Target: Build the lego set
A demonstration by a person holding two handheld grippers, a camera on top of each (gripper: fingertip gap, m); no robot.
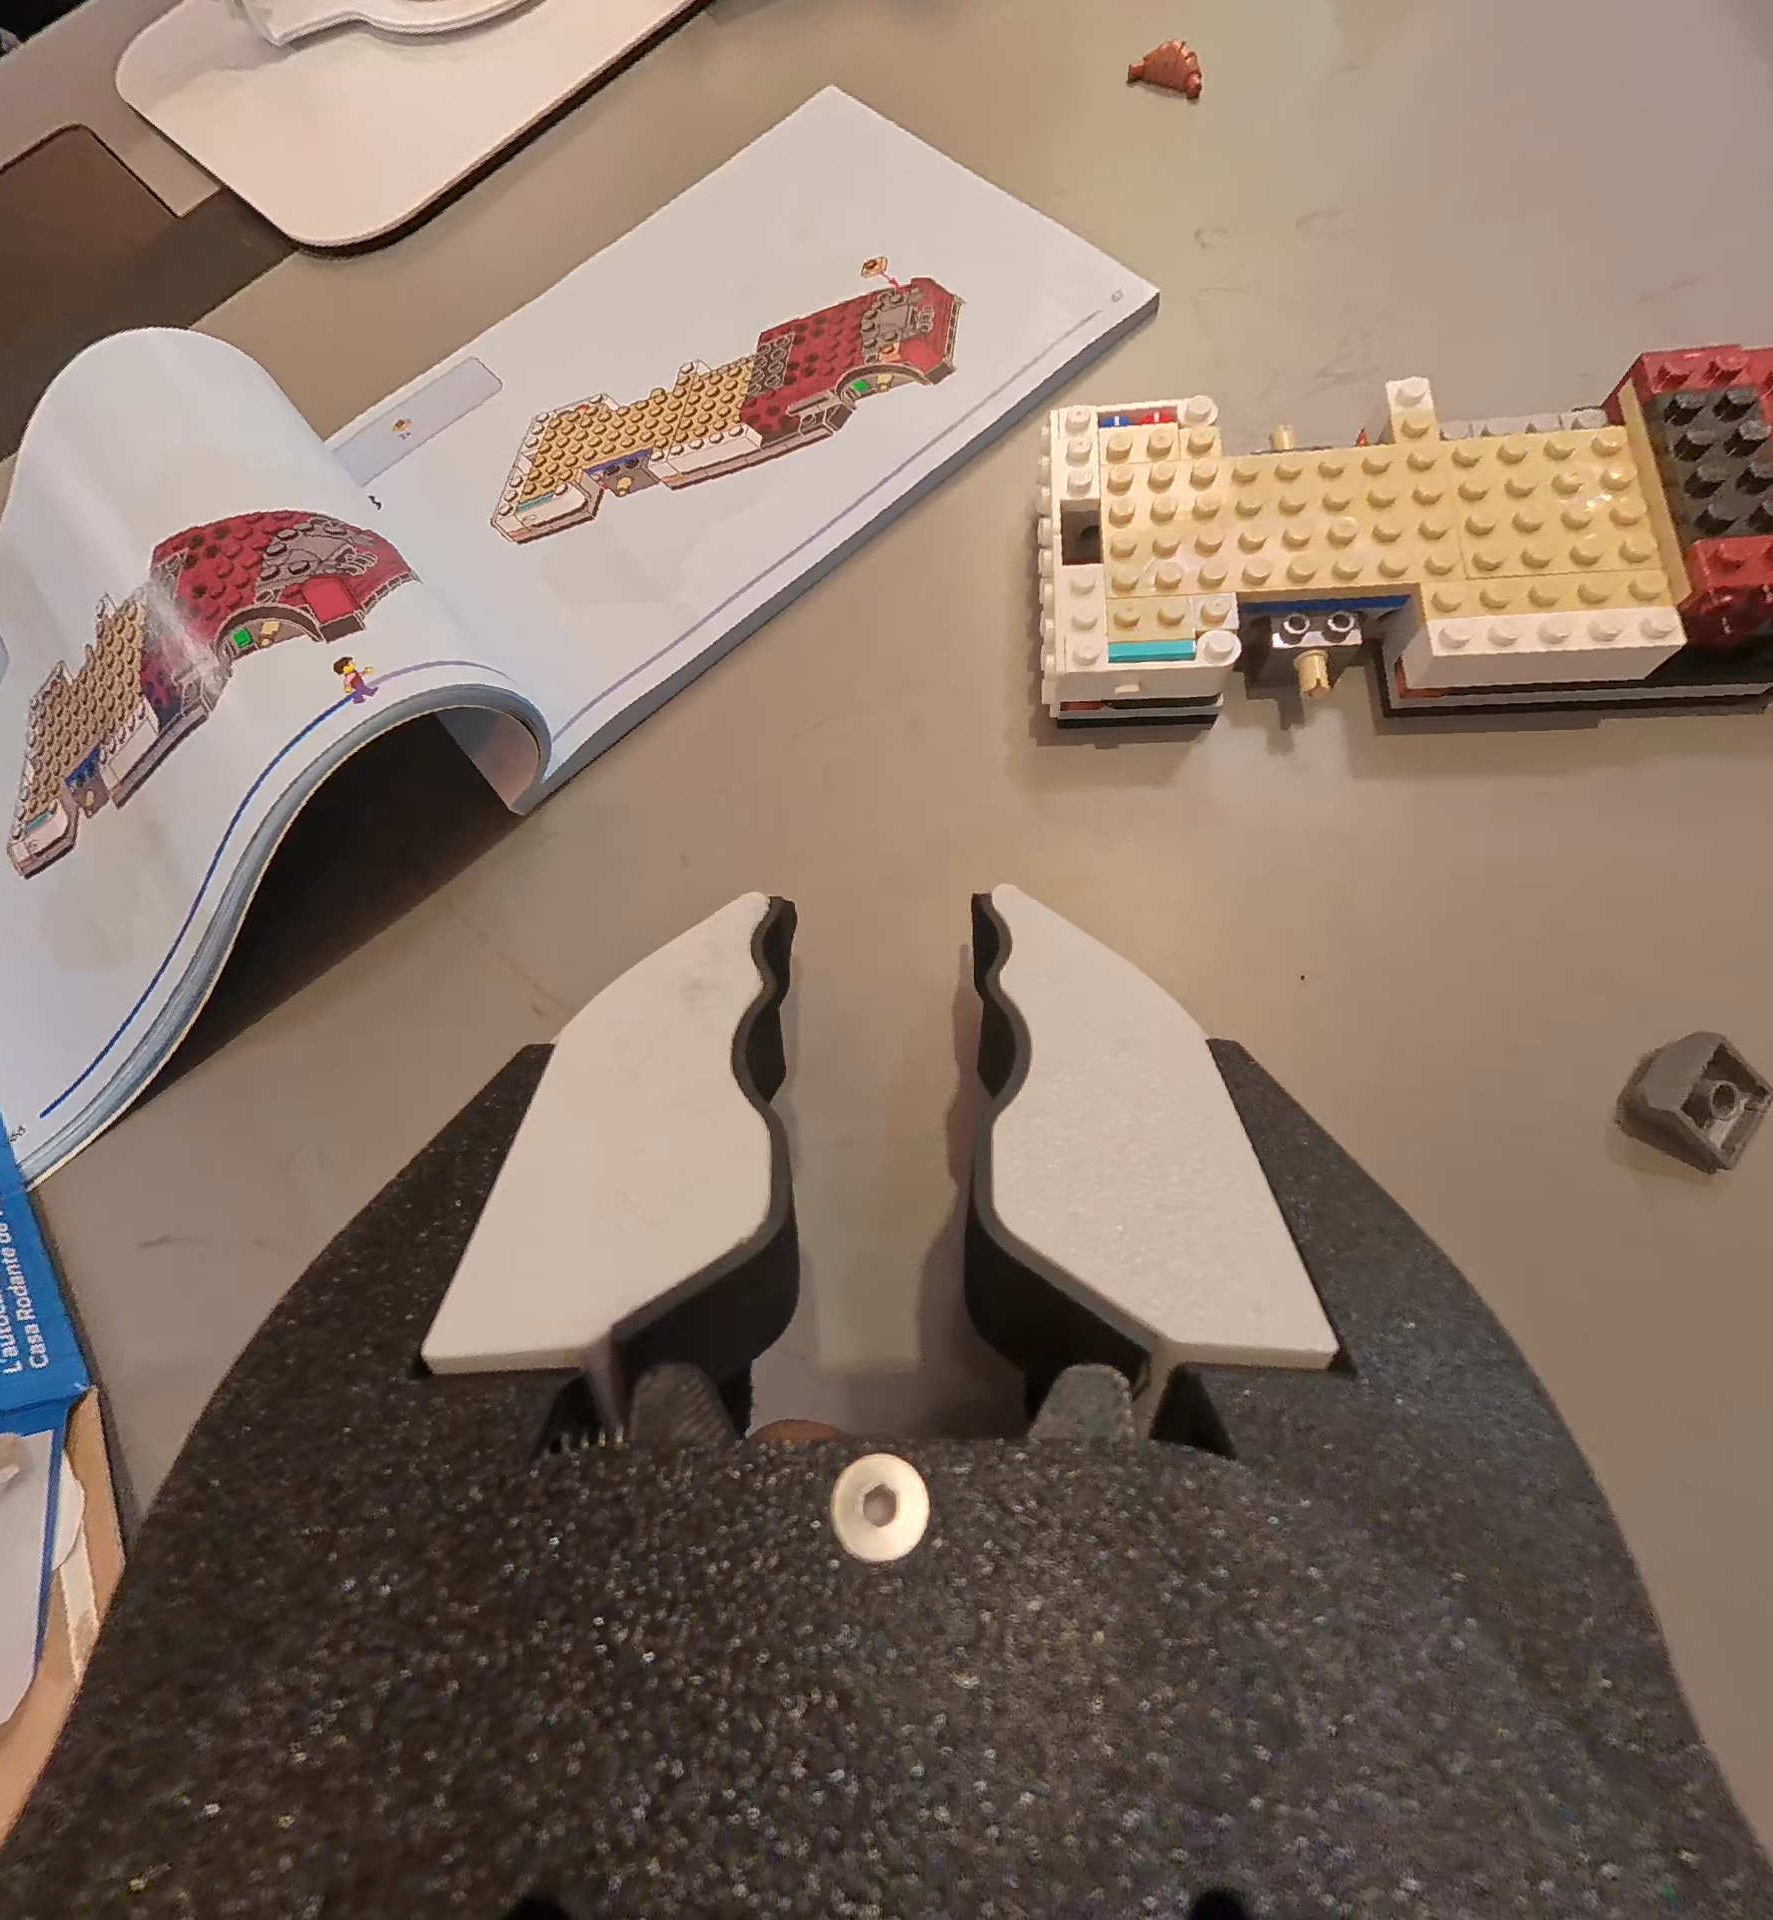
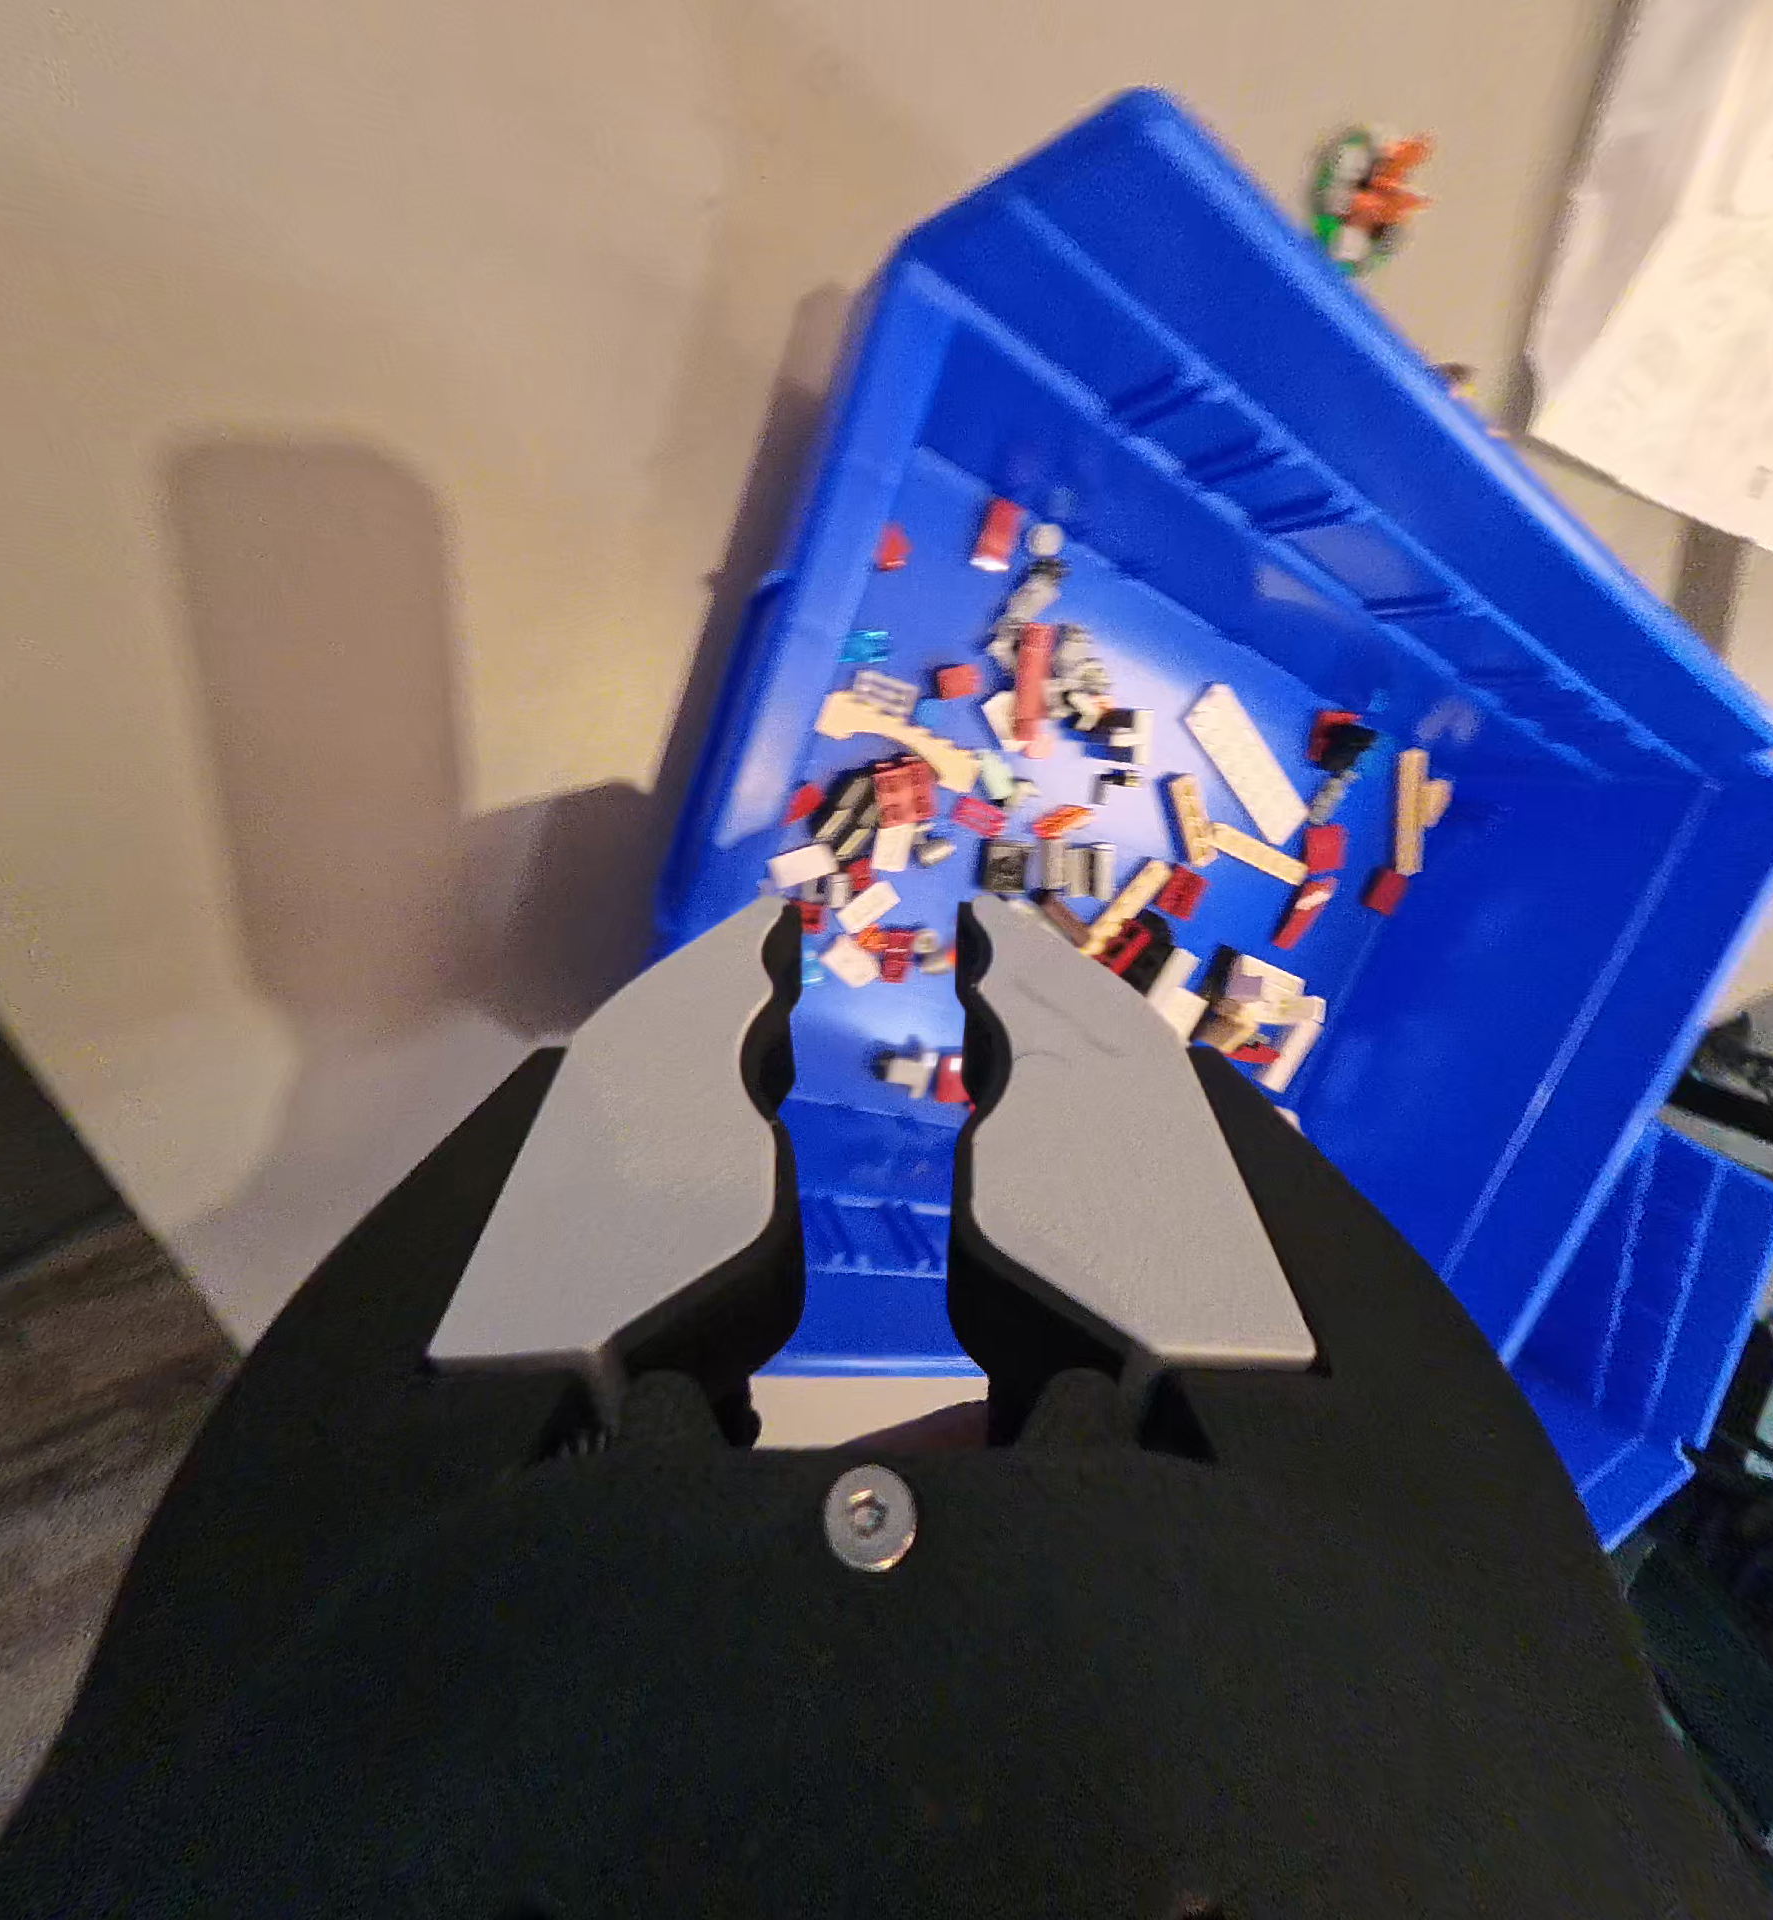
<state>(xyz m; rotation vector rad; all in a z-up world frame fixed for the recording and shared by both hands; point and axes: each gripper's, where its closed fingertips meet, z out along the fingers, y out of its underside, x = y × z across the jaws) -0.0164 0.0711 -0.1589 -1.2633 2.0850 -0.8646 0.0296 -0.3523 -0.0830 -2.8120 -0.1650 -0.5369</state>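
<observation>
I see my left gripper [image 1: 883, 914] with fingers spread and bare over the grey-brown worktop [image 1: 861, 810], the tan, white and dark-red brick model [image 1: 1381, 530] ahead-right beyond them, while my right gripper [image 2: 875, 920], fingers likewise parted on nothing, hangs over the blue plastic bin [image 2: 1588, 935] of loose bricks [image 2: 1069, 790] beside a beige wall [image 2: 342, 312].

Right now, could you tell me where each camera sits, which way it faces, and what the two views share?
Left wrist view: mounted on the left claw, looking down along its open, empty fingers at a grey table with an open instruction booklet, a part-built brick model and a loose grey brick.
Right wrist view: mounted on the right claw, facing a blue bin of loose bricks; its fingers are open and empty.
Shared: no object appears in both; neither shows the other claw.
</observation>
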